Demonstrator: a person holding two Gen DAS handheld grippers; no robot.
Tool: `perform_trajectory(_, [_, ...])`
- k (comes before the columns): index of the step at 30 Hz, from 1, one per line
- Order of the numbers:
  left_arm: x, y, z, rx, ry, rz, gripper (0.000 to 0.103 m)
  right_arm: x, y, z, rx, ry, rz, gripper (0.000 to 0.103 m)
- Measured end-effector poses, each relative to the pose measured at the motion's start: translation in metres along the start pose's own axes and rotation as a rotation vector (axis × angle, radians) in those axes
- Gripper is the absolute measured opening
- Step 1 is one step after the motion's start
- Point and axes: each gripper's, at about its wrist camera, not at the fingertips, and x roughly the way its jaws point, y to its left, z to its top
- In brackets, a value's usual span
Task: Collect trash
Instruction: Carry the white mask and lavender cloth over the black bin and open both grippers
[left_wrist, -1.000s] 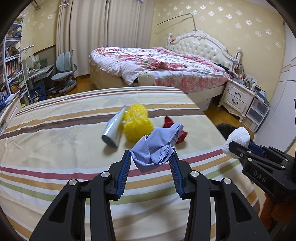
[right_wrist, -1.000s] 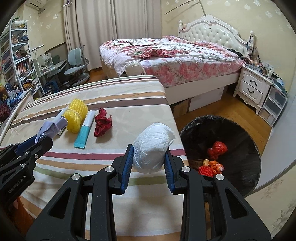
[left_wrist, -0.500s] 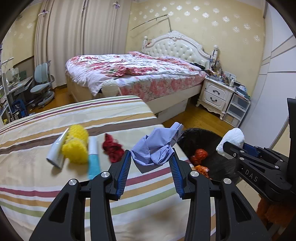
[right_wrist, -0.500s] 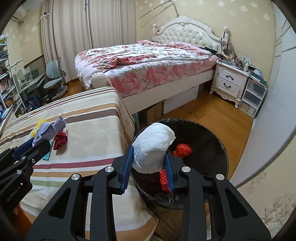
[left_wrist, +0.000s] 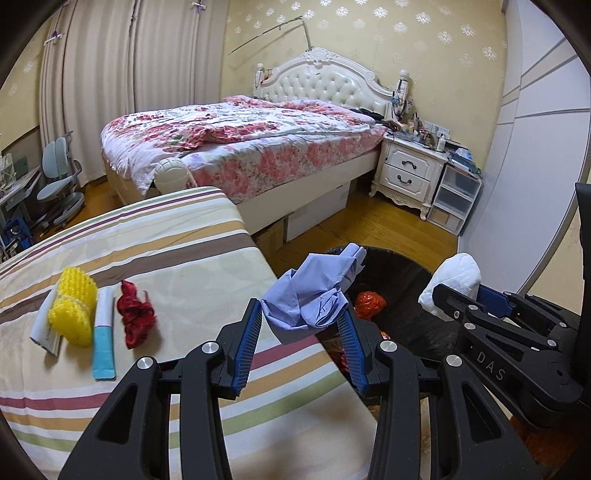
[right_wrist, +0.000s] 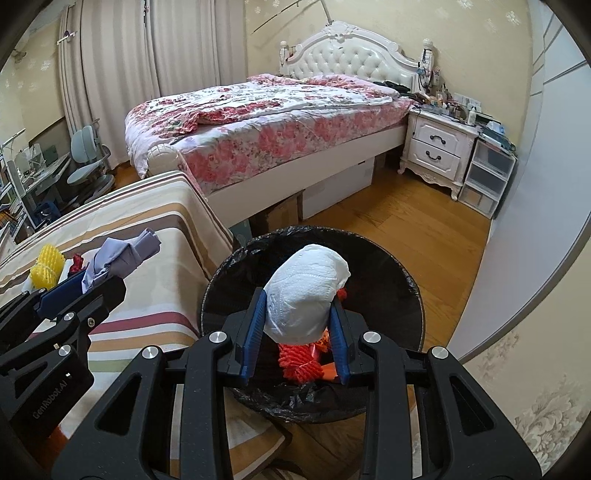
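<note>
Grippers have swung off the striped bed: right gripper (right_wrist: 297, 325) now clamps white wad (right_wrist: 308, 293) over bin (right_wrist: 413, 295); left gripper (left_wrist: 301, 334) pinches blue cloth (left_wrist: 314, 295) at the bin's near-left rim. Drop looks next.

This place is a bedroom in a home. A large bed with a white tufted headboard (left_wrist: 325, 79) and a pink floral quilt (left_wrist: 236, 144) stands by a yellow wall with a white flower pattern (left_wrist: 406, 33). Beside it is a white nightstand with two drawers (left_wrist: 410, 173), crowded with small things. Long beige curtains (left_wrist: 118, 85) cover the window side. A grey-blue desk chair (left_wrist: 61, 184) stands at a desk in the corner. The floor is of brown wooden boards (right_wrist: 417, 225). In front lies a second mattress with a striped sheet (left_wrist: 166, 243).
</note>
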Motion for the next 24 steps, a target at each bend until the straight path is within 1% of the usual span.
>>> perform_trajectory(15, [0.028, -0.025, 0.005, 0.069, 0.03, 0.019, 0.042, 0.02, -0.026, -0.003, 0.044, 0.029, -0.032, 0.032])
perform_trajectory(18, [0.031, -0.029, 0.004, 0.085, 0.028, 0.023, 0.043, 0.021, -0.029, -0.004, 0.056, 0.027, -0.038, 0.033])
perform_trajectory(19, [0.032, -0.03, 0.004, 0.092, 0.028, 0.027, 0.044, 0.022, -0.03, -0.004, 0.06, 0.027, -0.041, 0.035])
perform_trajectory(20, [0.032, -0.031, 0.004, 0.094, 0.03, 0.029, 0.05, 0.023, -0.031, -0.005, 0.064, 0.028, -0.044, 0.038])
perform_trajectory(21, [0.032, -0.031, 0.004, 0.092, 0.03, 0.032, 0.062, 0.024, -0.032, -0.005, 0.067, 0.027, -0.048, 0.043])
perform_trajectory(22, [0.032, -0.031, 0.004, 0.086, 0.026, 0.036, 0.069, 0.024, -0.033, -0.005, 0.07, 0.025, -0.053, 0.046])
perform_trajectory(24, [0.031, -0.029, 0.004, 0.076, 0.021, 0.039, 0.071, 0.024, -0.036, -0.006, 0.075, 0.022, -0.062, 0.051])
